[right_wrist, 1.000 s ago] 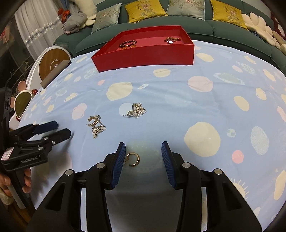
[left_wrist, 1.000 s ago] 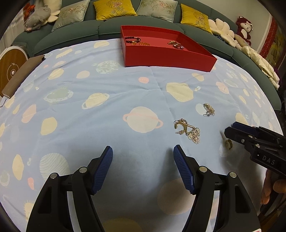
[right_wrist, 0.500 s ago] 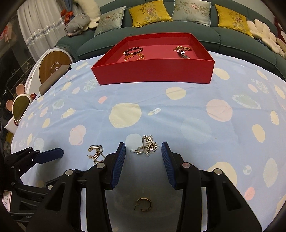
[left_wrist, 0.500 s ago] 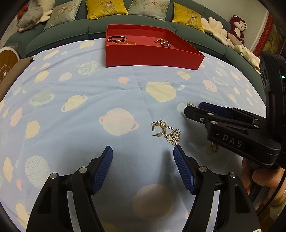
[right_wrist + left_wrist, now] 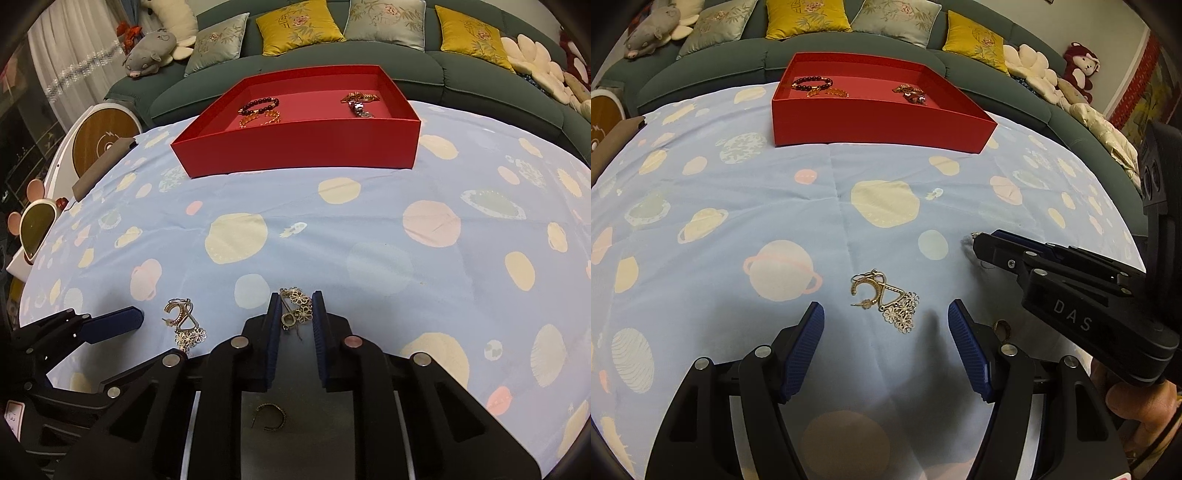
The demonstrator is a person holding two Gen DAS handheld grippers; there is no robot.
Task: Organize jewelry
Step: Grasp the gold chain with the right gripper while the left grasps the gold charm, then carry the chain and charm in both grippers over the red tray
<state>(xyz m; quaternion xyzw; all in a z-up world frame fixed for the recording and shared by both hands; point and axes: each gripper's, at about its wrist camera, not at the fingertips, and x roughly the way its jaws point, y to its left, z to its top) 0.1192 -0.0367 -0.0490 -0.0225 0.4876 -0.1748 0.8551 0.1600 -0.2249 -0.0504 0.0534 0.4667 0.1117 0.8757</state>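
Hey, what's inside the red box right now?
The red box holds a dark beaded bracelet, a gold chain bracelet and a gold and silver cluster at the right. Its near wall hides the front strip of the floor.

A home living room: a long green sofa [image 5: 369, 70] lined with yellow and grey cushions [image 5: 299, 26], plush toys [image 5: 151, 53] on its back, a white curtain [image 5: 70, 70], and a planet-print cloth [image 5: 369, 229] over the table.
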